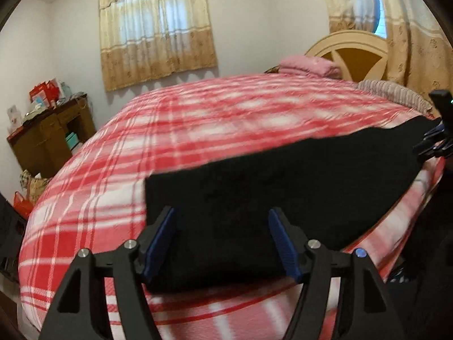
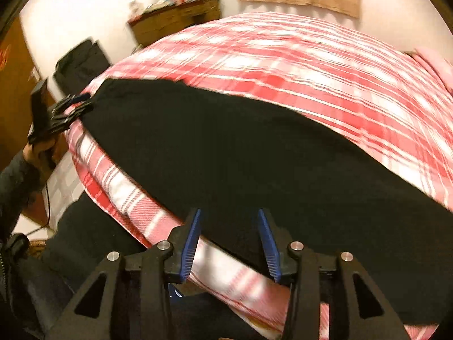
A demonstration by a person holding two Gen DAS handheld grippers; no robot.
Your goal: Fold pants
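A: Where are the pants (image 1: 283, 175)?

B: Laid flat in a long black strip across the lower half of both frames, along the near edge of the bed (image 1: 198, 119). They are so dark that no seams or legs can be made out, and in the right wrist view the lower right frame edge cuts them off.

A: And the left gripper (image 1: 222, 243)?

B: At bottom centre, blue pads spread wide, the pants' end showing between them. Whether a pad touches the cloth is unclear.

A: The right gripper (image 2: 229, 240)?

B: Also parted, over the cloth's edge and the plaid. In the left wrist view it sits at the far right edge, mostly cropped.

A: Anything else?

B: A blurred wooden desk (image 1: 53, 138) at left, curtains (image 1: 155, 28) above, and a pink pile (image 1: 311, 66) by the headboard.
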